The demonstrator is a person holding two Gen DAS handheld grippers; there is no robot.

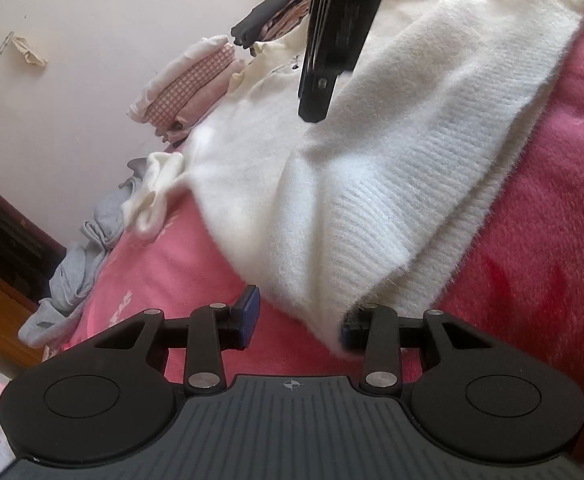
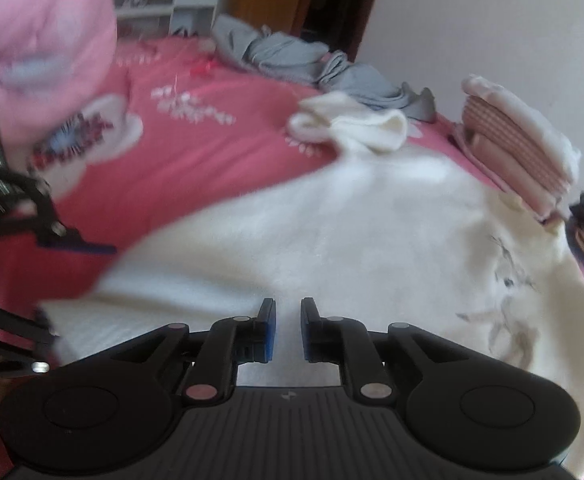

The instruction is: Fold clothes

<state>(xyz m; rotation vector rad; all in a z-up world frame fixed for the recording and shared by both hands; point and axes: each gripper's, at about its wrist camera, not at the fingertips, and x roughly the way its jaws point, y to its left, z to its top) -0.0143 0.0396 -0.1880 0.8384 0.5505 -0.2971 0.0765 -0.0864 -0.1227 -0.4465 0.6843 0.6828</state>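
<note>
White sweater (image 1: 372, 184) lies spread on the pink bed (image 1: 552, 240), grey print near its collar, no legible text. Left tongs (image 1: 298, 320) wide, sweater's near corner between them, right pad under the fabric. Right tongs (image 2: 287, 330) narrow, empty, over the sweater. Folded stack (image 2: 520, 148) by far wall.

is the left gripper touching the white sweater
Touching. In the left wrist view the white sweater drapes its corner over one finger of the open left gripper.
</note>
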